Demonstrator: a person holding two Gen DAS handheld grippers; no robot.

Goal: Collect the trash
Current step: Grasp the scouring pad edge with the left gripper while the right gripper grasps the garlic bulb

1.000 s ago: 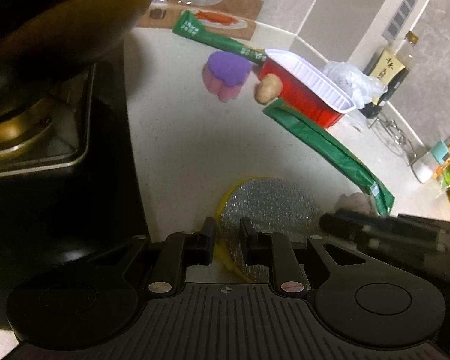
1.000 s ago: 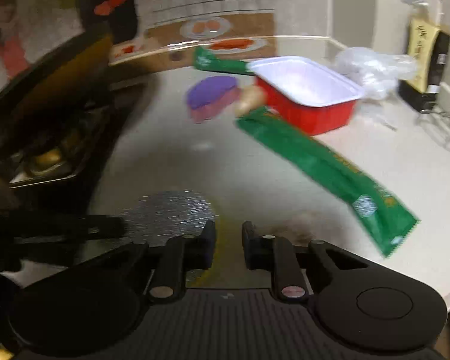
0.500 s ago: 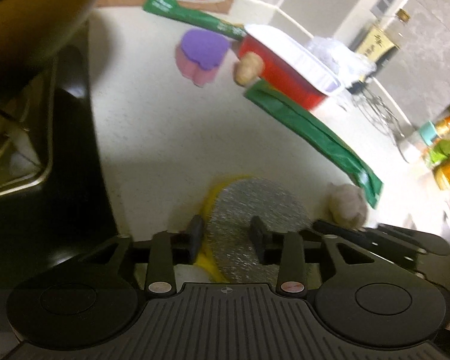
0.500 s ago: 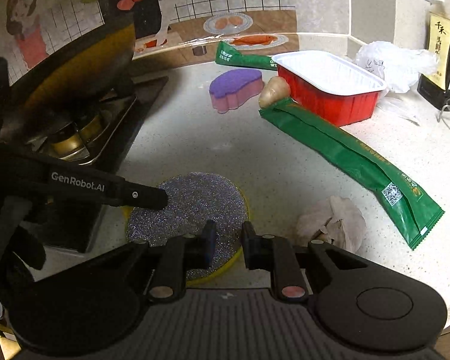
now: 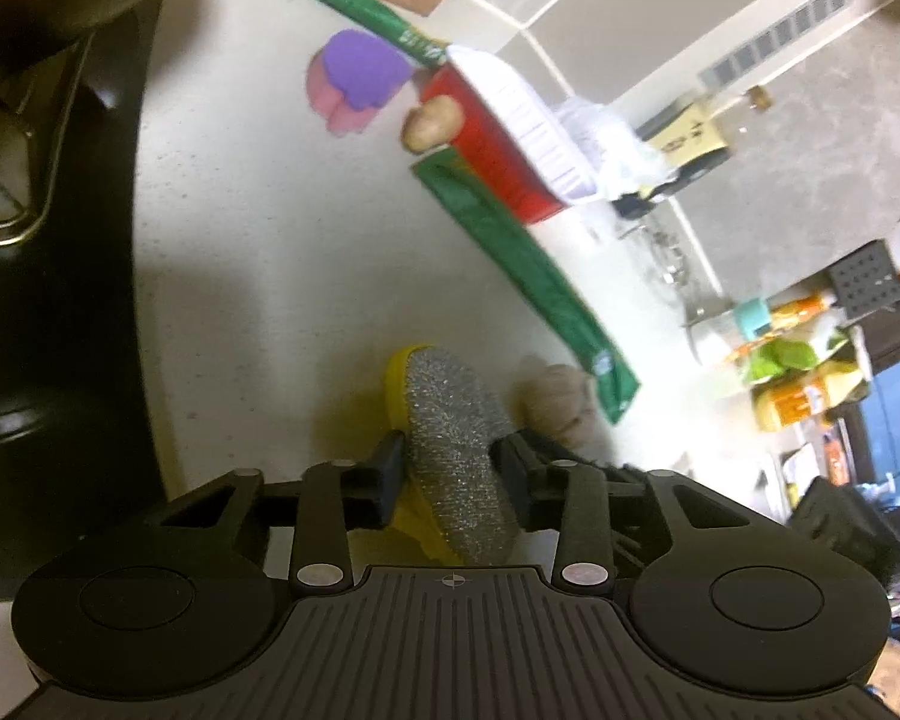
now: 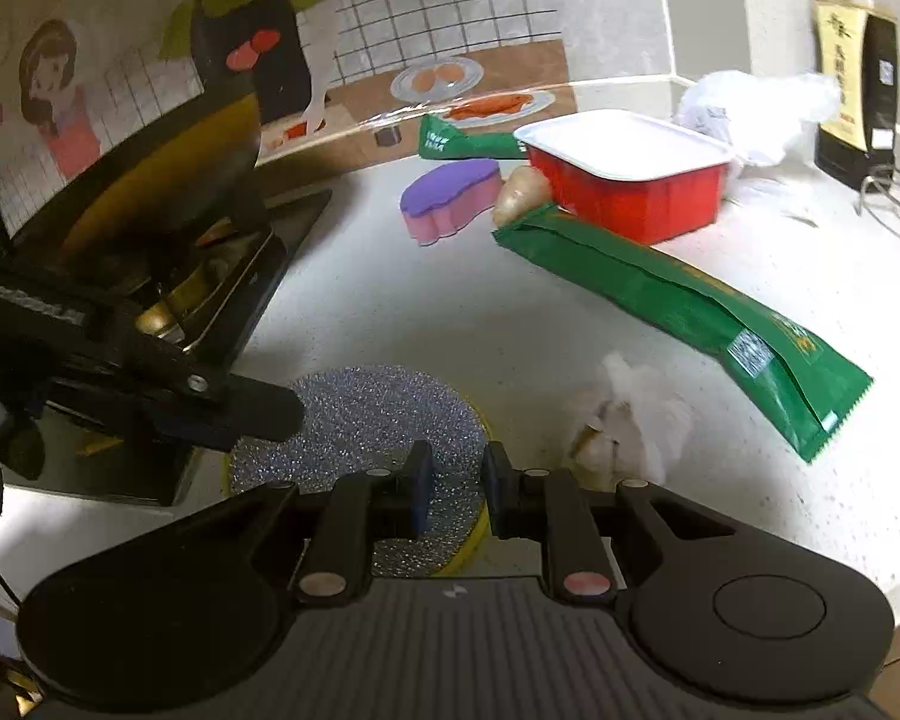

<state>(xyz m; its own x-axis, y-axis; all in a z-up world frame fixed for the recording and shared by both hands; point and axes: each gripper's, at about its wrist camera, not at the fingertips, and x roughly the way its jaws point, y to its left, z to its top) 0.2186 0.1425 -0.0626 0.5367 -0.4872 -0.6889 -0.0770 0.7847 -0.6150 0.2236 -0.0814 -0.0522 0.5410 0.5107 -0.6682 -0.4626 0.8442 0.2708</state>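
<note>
A round scouring sponge (image 5: 456,432), silver on top and yellow beneath, stands tilted between the fingers of my left gripper (image 5: 450,468). The jaws are closing, one pad on the yellow side and one on the silver face. In the right wrist view a left finger (image 6: 258,414) lies over the sponge (image 6: 366,420). My right gripper (image 6: 456,492) hovers over the sponge's right edge, its fingers nearly together with nothing between them. A crumpled tissue (image 6: 630,420) lies just to its right. Beyond are a long green packet (image 6: 678,294) and a red tray (image 6: 630,204).
A stove with a dark pan (image 6: 150,192) fills the left. A purple-pink sponge (image 6: 450,198), a beige root piece (image 6: 519,192) and a second green packet (image 6: 462,141) lie by the tray. A plastic bag (image 6: 756,108) and a bottle (image 6: 852,90) stand at the back right.
My left jaws spread from nearly together and closed around the scouring sponge, which now stands tilted; the wrist rolled. My right gripper came lower and nearer the sponge and tissue.
</note>
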